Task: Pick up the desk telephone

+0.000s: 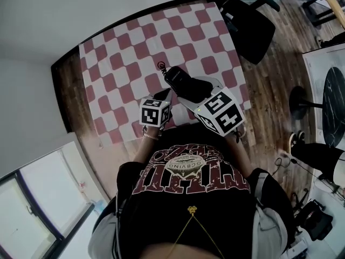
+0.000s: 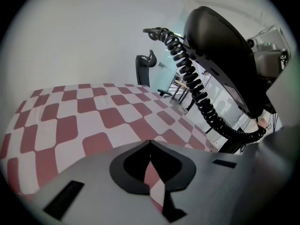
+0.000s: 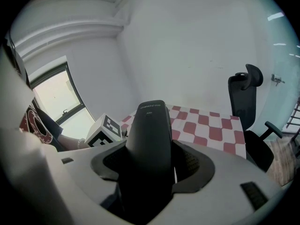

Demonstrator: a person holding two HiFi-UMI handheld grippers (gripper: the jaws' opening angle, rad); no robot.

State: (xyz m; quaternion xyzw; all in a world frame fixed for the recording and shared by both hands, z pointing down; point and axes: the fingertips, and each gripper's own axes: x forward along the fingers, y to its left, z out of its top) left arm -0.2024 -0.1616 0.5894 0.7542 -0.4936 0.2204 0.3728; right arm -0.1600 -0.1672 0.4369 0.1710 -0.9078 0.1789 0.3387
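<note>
Above the red-and-white checkered counter (image 1: 116,58), the right gripper (image 3: 151,161) is clenched around the black desk telephone handset (image 3: 149,130), held in the air over the cloth; its coiled cord (image 2: 197,90) curls alongside; the left gripper (image 2: 150,146), just beside it, is closed on nothing.
</note>
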